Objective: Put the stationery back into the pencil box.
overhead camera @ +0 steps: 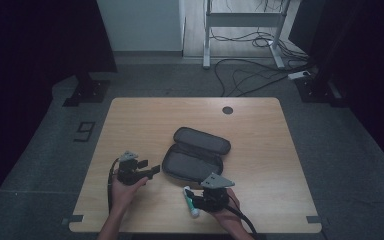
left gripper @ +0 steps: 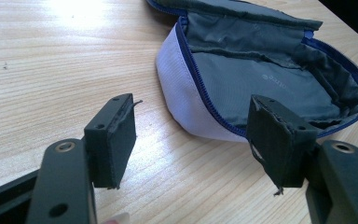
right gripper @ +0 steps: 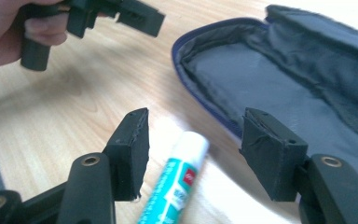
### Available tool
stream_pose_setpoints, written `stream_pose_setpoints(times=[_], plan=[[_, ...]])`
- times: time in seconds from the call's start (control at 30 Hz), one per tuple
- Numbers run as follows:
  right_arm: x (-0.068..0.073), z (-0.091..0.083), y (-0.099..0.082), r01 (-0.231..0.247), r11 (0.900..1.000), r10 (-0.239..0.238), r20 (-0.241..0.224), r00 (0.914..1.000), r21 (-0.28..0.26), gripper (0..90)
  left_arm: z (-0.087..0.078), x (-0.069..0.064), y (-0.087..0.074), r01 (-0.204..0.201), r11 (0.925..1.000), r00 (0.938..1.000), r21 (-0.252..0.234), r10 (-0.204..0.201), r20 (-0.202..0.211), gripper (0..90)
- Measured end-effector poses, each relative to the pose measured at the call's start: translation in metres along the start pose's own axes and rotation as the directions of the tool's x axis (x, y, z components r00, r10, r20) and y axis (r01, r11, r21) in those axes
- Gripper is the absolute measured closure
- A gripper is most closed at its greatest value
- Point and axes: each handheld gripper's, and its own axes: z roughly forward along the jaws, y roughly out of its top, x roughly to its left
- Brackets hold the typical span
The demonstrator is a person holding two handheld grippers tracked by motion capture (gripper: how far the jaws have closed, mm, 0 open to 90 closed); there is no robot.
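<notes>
One glue stick (right gripper: 175, 184) between right jaws

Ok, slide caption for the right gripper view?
Open right gripper poised over white-capped teal glue stick beside unzipped grey pouch.

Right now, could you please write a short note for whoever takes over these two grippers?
Left gripper: open, nothing held, beside the open pouch, aimed at its near rim.
Right gripper: open, poised over the glue stick; fingers either side, not yet closed on it.
Things: pouch lies unzipped mid-table, nothing visible in the part of its inside that shows. Glue stick lies on the table just in front of the pouch.
Done: pouch opened.
Left: probably grasp the glue stick, put it in the pouch, perhaps zip it.
</notes>
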Motion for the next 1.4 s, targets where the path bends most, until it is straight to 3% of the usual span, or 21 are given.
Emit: stream_pose_setpoints(times=[0.4, 0.63, 0.83, 1.1, 1.4], plan=[[0.009, 0.016, -0.011, 0.019, 0.9975, -0.018, -0.019, 0.9997, 0.068, 41.3, 0.003, 0.001, -0.001, 0.001, 0.9998, 1.0000, 0.022, -0.001, -0.008, 32.4], [0.013, 0.031, -0.020, 0.053, 0.9872, -0.053, -0.010, 0.9986, 0.150, 41.5, 0.003, 0.002, -0.002, 0.003, 0.9997, 0.9999, 0.024, -0.003, -0.010, 32.3], [0.013, 0.036, -0.024, 0.061, 0.9820, -0.062, -0.001, 0.9981, 0.179, 43.6, 0.003, 0.003, -0.002, 0.006, 0.9996, 0.9999, 0.026, -0.006, -0.012, 32.4], [0.014, 0.038, -0.027, 0.093, 0.9759, -0.099, 0.022, 0.9949, 0.198, 50.9, 0.003, 0.005, -0.002, 0.011, 0.9996, 0.9998, 0.026, -0.011, -0.014, 32.4], [0.012, 0.036, -0.026, 0.080, 0.9751, -0.091, 0.041, 0.9950, 0.207, 63.9, 0.004, 0.006, -0.003, 0.011, 0.9995, 0.9998, 0.031, -0.010, -0.015, 32.4]])
